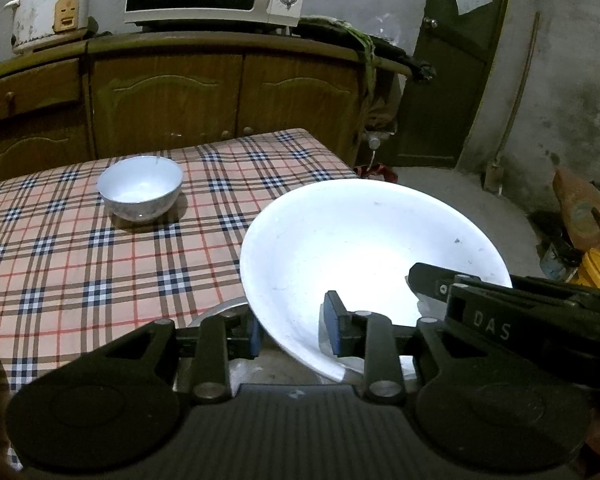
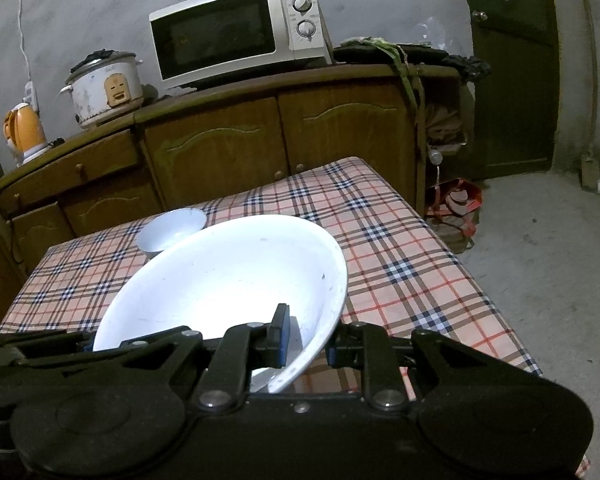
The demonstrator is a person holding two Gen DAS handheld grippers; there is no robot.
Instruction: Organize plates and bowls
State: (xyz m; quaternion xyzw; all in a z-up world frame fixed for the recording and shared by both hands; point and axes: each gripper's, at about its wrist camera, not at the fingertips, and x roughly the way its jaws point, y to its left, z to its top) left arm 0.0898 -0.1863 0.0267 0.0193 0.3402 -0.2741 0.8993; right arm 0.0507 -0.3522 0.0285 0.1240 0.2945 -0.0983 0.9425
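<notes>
Both the left gripper (image 1: 294, 330) and right gripper (image 2: 308, 344) clamp opposite rim edges of the white plate (image 1: 364, 256) at lower centre, tilted above the checked tablecloth (image 1: 80, 264), with the small bowl (image 1: 140, 188) at upper left.

**A dim kitchen corner with bare grey walls**

The walls (image 2: 100, 8) are rough grey plaster, stained in places, and the floor (image 2: 540, 248) is bare grey concrete. A long wooden cabinet (image 2: 260, 144) with arched door panels and small knobs runs along the back wall. On top of it stand a white microwave (image 2: 236, 32) with two dials, a worn white rice cooker (image 2: 104, 88) and an orange kettle (image 2: 22, 128). A dark green door (image 2: 512, 80) with a round knob stands at the right, a sheet of paper stuck near its top. The surface (image 2: 400, 248) in front wears a pink, brown and navy checked cloth. A red bag (image 2: 456, 200) sits on the floor beside the cabinet. The light is low and cool.
</notes>
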